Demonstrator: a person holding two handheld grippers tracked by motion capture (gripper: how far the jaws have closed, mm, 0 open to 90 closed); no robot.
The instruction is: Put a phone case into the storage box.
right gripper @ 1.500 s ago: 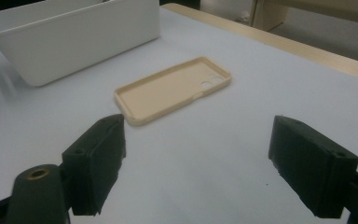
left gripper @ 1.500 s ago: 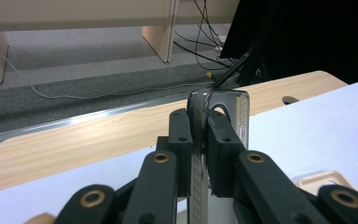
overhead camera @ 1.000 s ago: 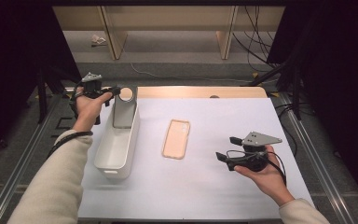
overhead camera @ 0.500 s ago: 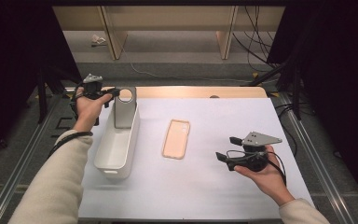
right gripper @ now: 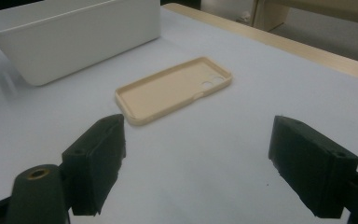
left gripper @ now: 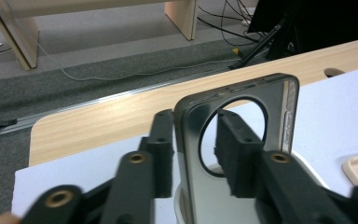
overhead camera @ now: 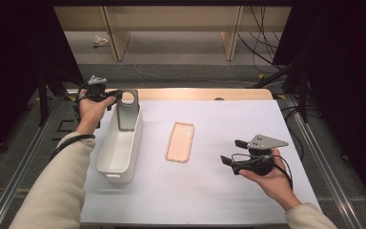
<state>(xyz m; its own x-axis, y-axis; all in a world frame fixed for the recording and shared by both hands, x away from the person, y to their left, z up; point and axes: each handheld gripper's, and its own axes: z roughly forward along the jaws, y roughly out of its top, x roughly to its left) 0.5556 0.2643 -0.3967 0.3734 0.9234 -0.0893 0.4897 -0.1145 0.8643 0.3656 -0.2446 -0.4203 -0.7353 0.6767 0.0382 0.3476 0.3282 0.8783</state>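
- Our left gripper (left gripper: 191,158) has its jaws on either side of the grey case (left gripper: 242,140), near that case's top end by the round camera hole.
- Those jaws have just been opening; in the left gripper view a thin gap shows between the left pad and the case's edge, so they no longer pinch it, though the case stays between them.
- The grey case (overhead camera: 127,110) stands upright at the far end of the white bin (overhead camera: 119,148), its lower part inside the bin and its top with the round hole rising above the rim.
- In the high view our left gripper (overhead camera: 112,95) sits just beyond the bin's far left corner, with our left hand (overhead camera: 91,110) wrapped around it.
- Our right gripper (right gripper: 196,163) has its jaws spread wide, with nothing but bare worktop between them.
- In the high view our right gripper (overhead camera: 231,151) hovers low over the right part of the worktop (overhead camera: 219,200), held in our right hand (overhead camera: 269,177) and pointing left.
- Ahead of the right jaws lies the beige case (right gripper: 175,88), flat and open side up, well apart from them.
- The beige case (overhead camera: 180,141) lies mid-worktop, between the bin and our right gripper, touching neither.
- The bin (right gripper: 74,32) sits on the left of the white sheet, long side running away from us.
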